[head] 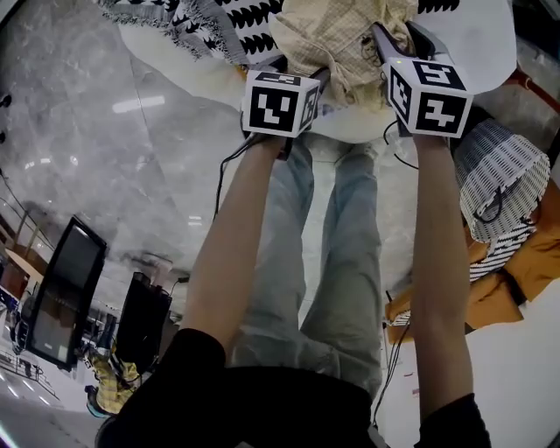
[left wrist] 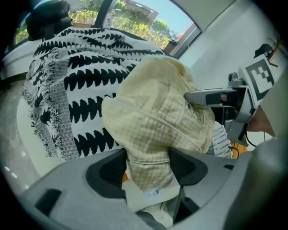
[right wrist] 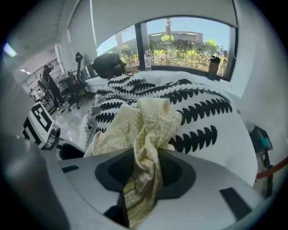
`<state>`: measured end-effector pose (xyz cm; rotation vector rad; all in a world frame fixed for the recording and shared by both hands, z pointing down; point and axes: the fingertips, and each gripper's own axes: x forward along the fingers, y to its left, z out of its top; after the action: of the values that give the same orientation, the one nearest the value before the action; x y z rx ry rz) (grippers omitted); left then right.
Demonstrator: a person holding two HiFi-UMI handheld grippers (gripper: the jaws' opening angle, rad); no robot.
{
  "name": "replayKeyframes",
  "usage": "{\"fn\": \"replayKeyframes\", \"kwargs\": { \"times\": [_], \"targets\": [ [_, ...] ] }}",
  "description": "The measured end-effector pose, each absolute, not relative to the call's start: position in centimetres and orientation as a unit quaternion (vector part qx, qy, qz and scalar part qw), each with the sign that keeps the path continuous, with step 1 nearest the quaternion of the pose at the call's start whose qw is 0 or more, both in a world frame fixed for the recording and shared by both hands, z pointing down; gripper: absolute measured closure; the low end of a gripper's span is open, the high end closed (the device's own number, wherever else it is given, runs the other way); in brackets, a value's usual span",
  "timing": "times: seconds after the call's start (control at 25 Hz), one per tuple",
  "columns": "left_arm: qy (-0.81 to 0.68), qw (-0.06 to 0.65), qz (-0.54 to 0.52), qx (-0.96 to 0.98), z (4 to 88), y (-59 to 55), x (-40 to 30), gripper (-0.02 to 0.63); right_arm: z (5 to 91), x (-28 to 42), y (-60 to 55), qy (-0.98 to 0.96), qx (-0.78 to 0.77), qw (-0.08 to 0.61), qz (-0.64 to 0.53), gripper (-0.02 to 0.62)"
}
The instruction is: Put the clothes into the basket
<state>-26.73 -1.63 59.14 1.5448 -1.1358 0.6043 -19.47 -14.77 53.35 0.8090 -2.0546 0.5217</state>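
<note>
A pale yellow checked garment (head: 337,44) lies bunched on a black-and-white patterned blanket (head: 219,22) over a white rounded seat (head: 477,31). Both grippers are at it. In the left gripper view the garment (left wrist: 157,112) fills the gap of my left gripper (left wrist: 148,168), whose jaws stand wide around the bundle. My right gripper (right wrist: 144,168) pinches a narrow fold of the garment (right wrist: 144,126) between its pads. The head view shows the left gripper (head: 304,77) at the garment's near-left edge and the right gripper (head: 402,39) at its right edge. A white wicker basket (head: 503,171) stands to the right on the floor.
Orange cloth (head: 516,280) and a striped piece lie beside the basket. The person's legs in jeans (head: 337,262) stand just before the seat. Cables hang from both grippers. A dark monitor (head: 66,293) and office chairs are at the left on the glossy floor.
</note>
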Motion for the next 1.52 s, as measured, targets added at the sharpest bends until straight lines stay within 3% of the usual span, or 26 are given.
{"fn": "replayKeyframes", "kwargs": {
  "times": [0.04, 0.08, 0.16, 0.28, 0.48, 0.88, 1.52],
  "targets": [
    [-0.471, 0.536, 0.257, 0.652, 58.9, -1.6, -26.5, 0.319, 53.3, -19.5, -14.2, -0.822, 0.318, 0.425, 0.207, 0.487],
    [-0.468, 0.530, 0.262, 0.657, 58.6, -1.6, -26.3, 0.393, 53.2, -19.7, -13.7, -0.823, 0.311, 0.428, 0.206, 0.526],
    [-0.469, 0.514, 0.277, 0.662, 57.9, -1.2, -26.2, 0.504, 52.9, -20.1, -12.7, -0.829, 0.293, 0.424, 0.216, 0.554],
    [-0.470, 0.508, 0.277, 0.667, 57.0, -0.7, -25.9, 0.532, 50.9, -20.3, -11.7, -0.844, 0.279, 0.383, 0.250, 0.561],
    [-0.481, 0.511, 0.242, 0.670, 52.3, 0.2, -25.2, 0.545, 45.4, -18.5, -9.5, -0.864, 0.264, 0.321, 0.285, 0.563],
    [-0.493, 0.418, 0.240, 0.724, 42.7, -1.2, -21.7, 0.546, 35.6, -12.1, -7.8, -0.878, 0.312, 0.206, 0.299, 0.565],
    [-0.390, 0.328, 0.235, 0.828, 33.1, -4.9, 1.2, 0.549, 26.0, 13.3, -7.0, -0.817, 0.498, 0.058, 0.285, 0.565]
  ]
}}
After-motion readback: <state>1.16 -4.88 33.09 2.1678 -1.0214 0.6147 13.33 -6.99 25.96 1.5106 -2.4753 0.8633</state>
